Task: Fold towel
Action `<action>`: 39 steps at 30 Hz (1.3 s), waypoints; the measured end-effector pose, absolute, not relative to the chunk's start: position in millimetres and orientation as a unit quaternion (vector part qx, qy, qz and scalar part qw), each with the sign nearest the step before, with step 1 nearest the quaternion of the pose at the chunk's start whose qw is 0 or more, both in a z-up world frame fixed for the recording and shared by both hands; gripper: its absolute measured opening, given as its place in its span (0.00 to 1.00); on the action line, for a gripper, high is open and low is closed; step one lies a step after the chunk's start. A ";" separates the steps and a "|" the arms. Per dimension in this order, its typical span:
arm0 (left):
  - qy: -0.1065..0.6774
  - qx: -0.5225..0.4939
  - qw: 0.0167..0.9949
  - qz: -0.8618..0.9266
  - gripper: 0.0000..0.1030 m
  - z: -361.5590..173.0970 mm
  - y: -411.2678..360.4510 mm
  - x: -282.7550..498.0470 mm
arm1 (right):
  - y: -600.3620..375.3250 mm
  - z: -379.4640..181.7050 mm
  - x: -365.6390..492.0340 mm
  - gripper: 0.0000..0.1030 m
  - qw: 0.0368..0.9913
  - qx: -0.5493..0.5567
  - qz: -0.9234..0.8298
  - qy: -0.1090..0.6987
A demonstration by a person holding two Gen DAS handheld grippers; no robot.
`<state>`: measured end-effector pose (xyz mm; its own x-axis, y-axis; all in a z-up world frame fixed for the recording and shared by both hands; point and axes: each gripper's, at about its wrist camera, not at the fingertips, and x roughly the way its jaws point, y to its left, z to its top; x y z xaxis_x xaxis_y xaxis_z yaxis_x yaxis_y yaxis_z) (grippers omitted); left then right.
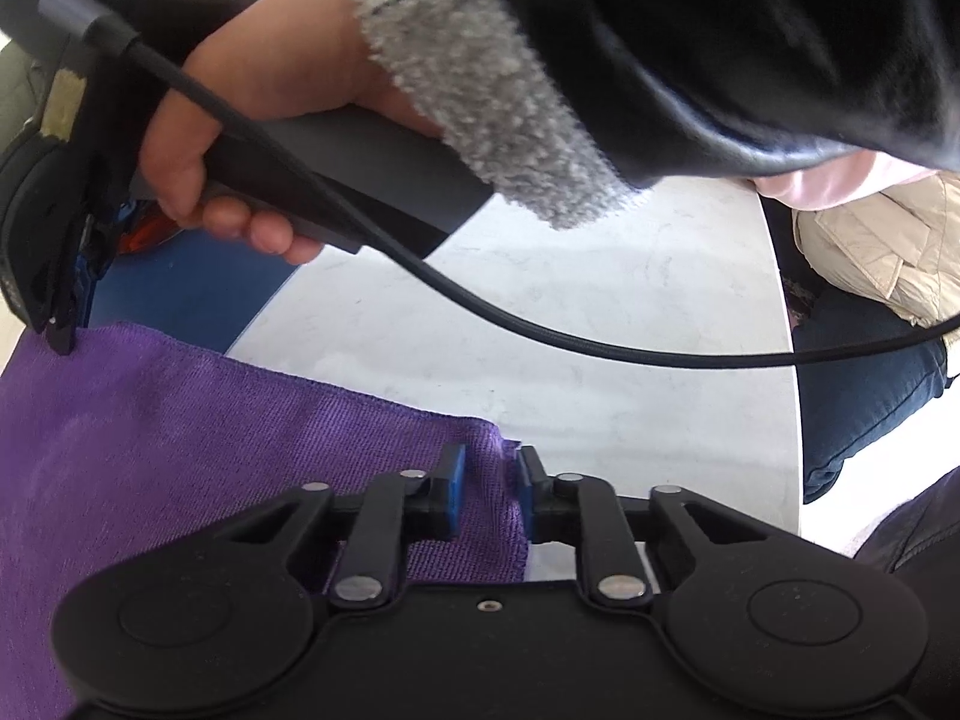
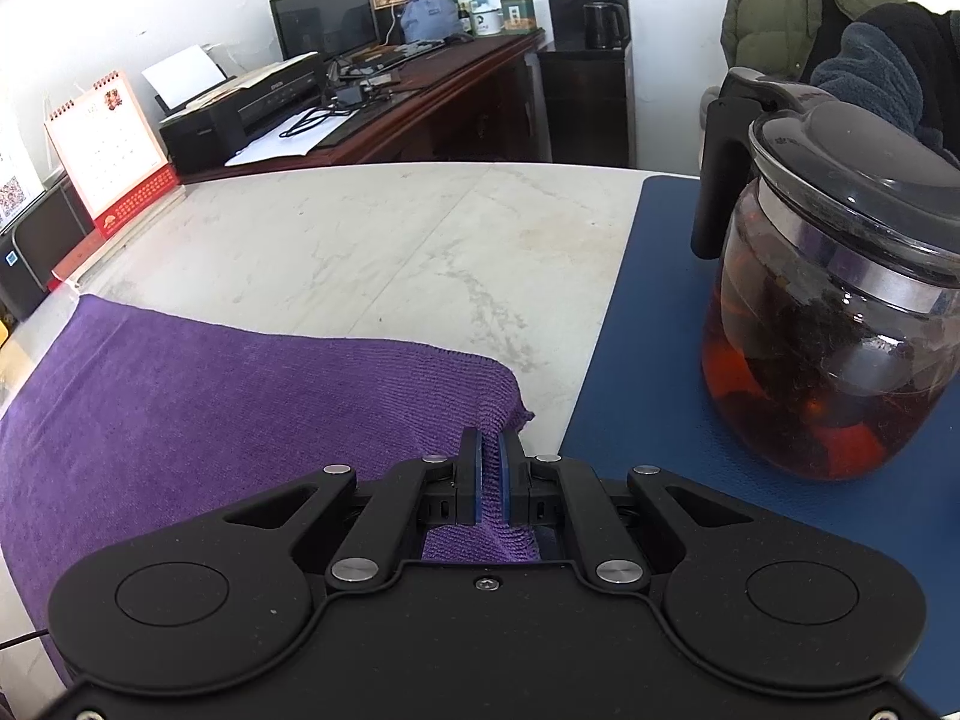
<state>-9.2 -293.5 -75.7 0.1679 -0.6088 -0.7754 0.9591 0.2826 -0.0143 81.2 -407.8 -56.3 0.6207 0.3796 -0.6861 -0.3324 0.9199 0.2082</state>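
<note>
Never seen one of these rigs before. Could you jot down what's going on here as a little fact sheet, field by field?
Job: folding a purple towel
Surface: pale marble-look table
Right gripper: shut on a towel corner
Left gripper: another towel corner between its blue pads, jaws narrow, grip looks closed
Operator: a hand holds the right gripper's handle, seen from the left camera
Nearby: glass teapot of dark tea on a blue mat, right of the towel
Background: desk with printer, monitor, calendar
</note>
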 end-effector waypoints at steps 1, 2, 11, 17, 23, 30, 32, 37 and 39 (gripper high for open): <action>0.350 0.248 0.722 -0.542 0.07 -75.7 -292.8 -7.3 | -407.8 -56.6 80.8 0.05 0.900 0.031 0.197 0.388; 0.355 0.243 0.723 -0.540 0.05 -75.6 -291.7 -4.8 | -408.0 -56.9 80.5 0.05 0.900 0.032 0.196 0.388; 0.413 0.146 0.729 -0.526 0.03 -65.9 -253.8 19.9 | -408.9 -63.6 78.7 0.05 0.901 0.039 0.191 0.388; 0.429 0.082 0.739 -0.513 0.02 -51.2 -222.8 26.3 | -409.4 -61.4 78.3 0.05 0.902 0.045 0.193 0.383; 0.418 0.024 0.757 -0.501 0.02 -37.5 -184.0 20.3 | -411.7 -49.5 76.7 0.05 0.907 0.060 0.194 0.368; 0.413 -0.027 0.778 -0.472 0.03 -31.6 -153.2 4.6 | -406.3 -35.8 74.0 0.05 0.910 0.063 0.205 0.356; 0.413 -0.042 0.783 -0.464 0.03 -36.6 -150.1 7.3 | -402.0 -30.9 74.3 0.05 0.910 0.065 0.211 0.352; 0.413 -0.088 0.791 -0.442 0.03 -39.7 -126.3 2.5 | -387.7 -20.7 75.9 0.05 0.909 0.066 0.223 0.346; 0.408 -0.107 0.798 -0.430 0.03 -39.6 -110.3 -2.9 | -379.6 -16.4 77.2 0.05 0.908 0.064 0.230 0.344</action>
<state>-2.9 -110.3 -39.6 0.2972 -0.7734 -0.5599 0.5985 0.6078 -0.5219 77.2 -379.6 -16.4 0.6572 0.4617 -0.5958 -0.3732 0.8861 0.2750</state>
